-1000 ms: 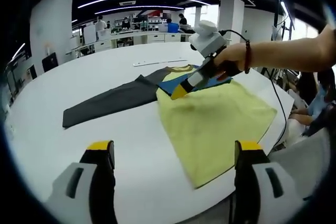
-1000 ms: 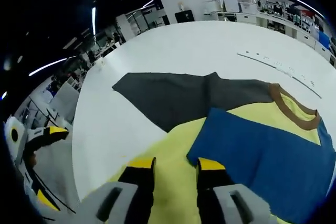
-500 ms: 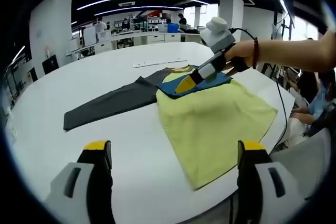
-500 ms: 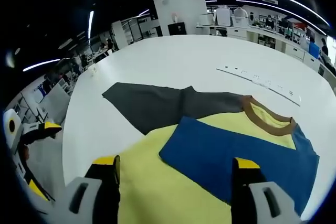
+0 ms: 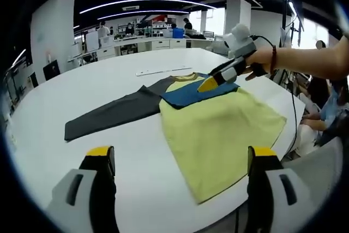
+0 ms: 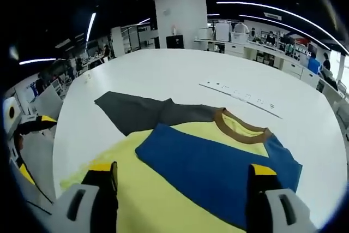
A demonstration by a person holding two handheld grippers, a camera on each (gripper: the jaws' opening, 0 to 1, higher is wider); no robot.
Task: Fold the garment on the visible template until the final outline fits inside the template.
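A long-sleeved shirt lies flat on the white table (image 5: 65, 85). Its yellow body (image 5: 218, 129) faces me, and the grey sleeve (image 5: 109, 114) stretches out to the left. The blue sleeve (image 5: 191, 94) is folded across the chest below the brown collar (image 6: 240, 132). My left gripper (image 5: 181, 155) stands open, low over the table's near edge and short of the shirt's hem. A hand holds my right gripper (image 5: 211, 84) above the blue sleeve (image 6: 212, 162). In its own view the right gripper (image 6: 184, 170) is open with nothing between its jaws. The grey sleeve (image 6: 136, 115) lies beyond.
A thin white strip with marks (image 5: 163, 70) lies on the table behind the collar, seen again as the strip (image 6: 240, 97). The left gripper (image 6: 30, 126) shows at the table's far rim. People sit past the table's right edge (image 5: 322, 102). Desks line the back of the room.
The right gripper's jaws have spread from nearly together to wide apart. It has lifted and drawn back from the blue sleeve's edge. The blue sleeve stays folded on the chest.
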